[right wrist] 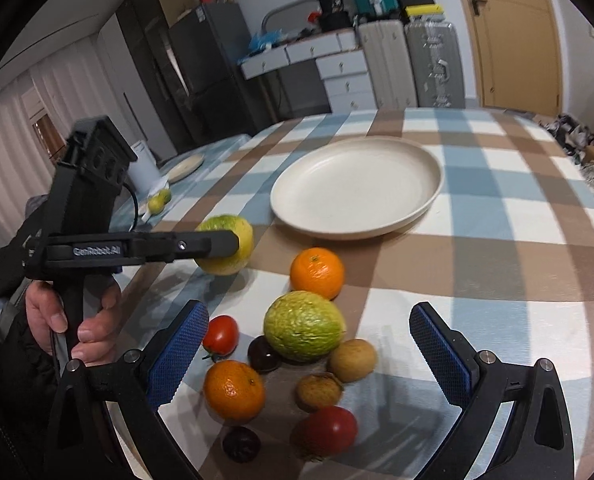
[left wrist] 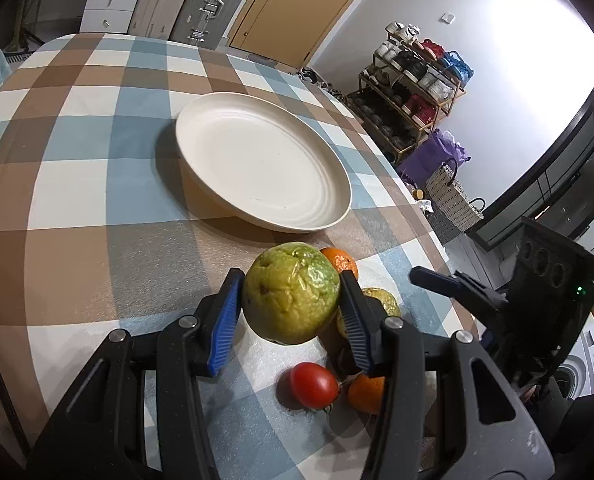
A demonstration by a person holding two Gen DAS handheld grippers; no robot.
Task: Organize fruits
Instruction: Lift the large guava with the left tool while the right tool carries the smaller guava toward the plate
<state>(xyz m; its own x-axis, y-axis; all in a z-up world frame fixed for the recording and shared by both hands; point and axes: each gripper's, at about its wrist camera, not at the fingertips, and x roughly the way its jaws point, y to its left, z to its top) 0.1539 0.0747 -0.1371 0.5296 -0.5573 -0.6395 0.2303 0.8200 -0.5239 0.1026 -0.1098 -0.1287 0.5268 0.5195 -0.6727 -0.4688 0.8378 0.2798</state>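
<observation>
My left gripper (left wrist: 291,294) is shut on a wrinkled green-yellow citrus (left wrist: 291,292) and holds it above the checked cloth, short of the cream plate (left wrist: 261,160). In the right wrist view the same gripper (right wrist: 233,244) grips that fruit (right wrist: 229,250) left of the plate (right wrist: 357,188). My right gripper (right wrist: 309,344) is open and empty, over a cluster of fruit: a second green citrus (right wrist: 303,326), two oranges (right wrist: 317,272) (right wrist: 233,390), two tomatoes (right wrist: 221,334) (right wrist: 327,430), brown fruits (right wrist: 353,354) and dark ones (right wrist: 263,354).
The table's right edge (left wrist: 429,216) drops to a shoe rack (left wrist: 413,92) and bags. At the far left in the right wrist view stand a small side table with a round board (right wrist: 185,168) and a lime-like fruit (right wrist: 159,202). Suitcases (right wrist: 413,64) stand beyond the table.
</observation>
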